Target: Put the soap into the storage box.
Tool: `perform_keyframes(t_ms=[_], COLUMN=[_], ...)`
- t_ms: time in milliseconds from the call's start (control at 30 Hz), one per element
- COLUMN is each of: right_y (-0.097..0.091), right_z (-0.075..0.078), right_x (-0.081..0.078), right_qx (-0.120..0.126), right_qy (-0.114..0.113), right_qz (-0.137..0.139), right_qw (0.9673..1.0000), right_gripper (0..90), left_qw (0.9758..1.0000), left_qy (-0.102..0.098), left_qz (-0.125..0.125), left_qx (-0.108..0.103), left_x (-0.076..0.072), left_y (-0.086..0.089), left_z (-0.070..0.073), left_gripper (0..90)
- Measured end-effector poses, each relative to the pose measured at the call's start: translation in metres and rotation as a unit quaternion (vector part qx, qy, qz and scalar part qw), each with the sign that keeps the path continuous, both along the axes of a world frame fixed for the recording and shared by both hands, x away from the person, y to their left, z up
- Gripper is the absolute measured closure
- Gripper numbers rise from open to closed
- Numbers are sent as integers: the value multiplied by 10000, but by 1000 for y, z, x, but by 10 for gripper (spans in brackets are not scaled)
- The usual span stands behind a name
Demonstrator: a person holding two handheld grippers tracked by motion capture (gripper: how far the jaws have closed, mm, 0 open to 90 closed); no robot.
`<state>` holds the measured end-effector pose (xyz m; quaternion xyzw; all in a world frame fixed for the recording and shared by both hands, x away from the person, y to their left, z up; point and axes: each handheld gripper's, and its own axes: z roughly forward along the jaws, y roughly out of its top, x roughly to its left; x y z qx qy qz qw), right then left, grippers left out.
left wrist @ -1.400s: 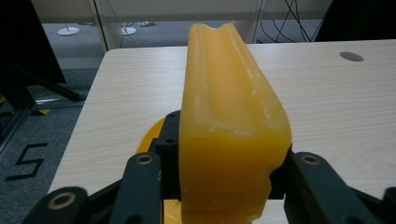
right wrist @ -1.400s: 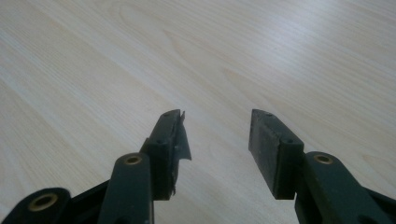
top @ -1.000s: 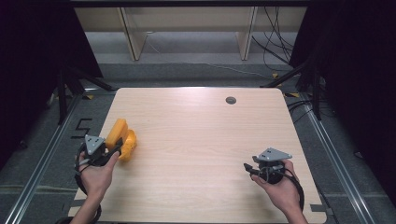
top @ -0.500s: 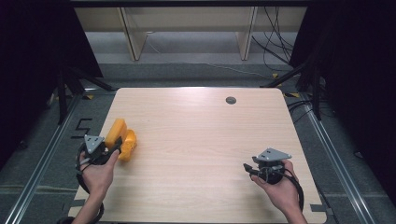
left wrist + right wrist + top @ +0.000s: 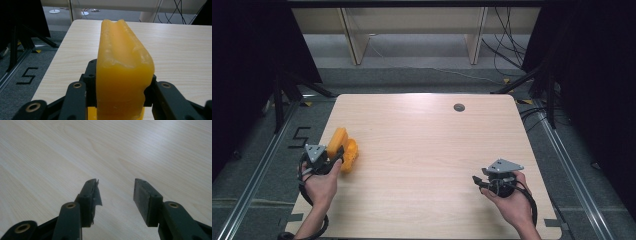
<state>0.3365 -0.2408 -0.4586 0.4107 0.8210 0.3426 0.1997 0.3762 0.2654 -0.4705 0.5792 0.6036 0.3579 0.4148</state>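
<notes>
Light wooden table (image 5: 427, 150), grey carpet floor (image 5: 257, 165), pale shelf legs (image 5: 354, 42) behind, dark curtains (image 5: 247, 60) at sides.

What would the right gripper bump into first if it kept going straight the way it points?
Probably just the bare table. The right gripper is open with nothing between its jaws, and its own view shows wood ahead. It looks angled slightly down, so it would likely touch the tabletop.
</notes>
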Motion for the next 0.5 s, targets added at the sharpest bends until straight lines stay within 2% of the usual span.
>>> perform_keyframes(t_ms=[100,267,500], right_y=[0,0,2], right_z=[-1,0,0], right_x=[0,0,-1], right_qx=[0,-16,17], right_qy=[-9,-37,66], right_qz=[14,25,-2], right_qw=[10000,10000,10000], right_gripper=[542,542,541], left_qw=[10000,10000,9999], left_qy=[49,17,63], left_qz=[-23,-49,-122], left_qx=[49,0,-45], left_x=[1,3,6], left_y=[-2,-3,-3], left_z=[-3,-8,-16], left_gripper=[603,603,602])
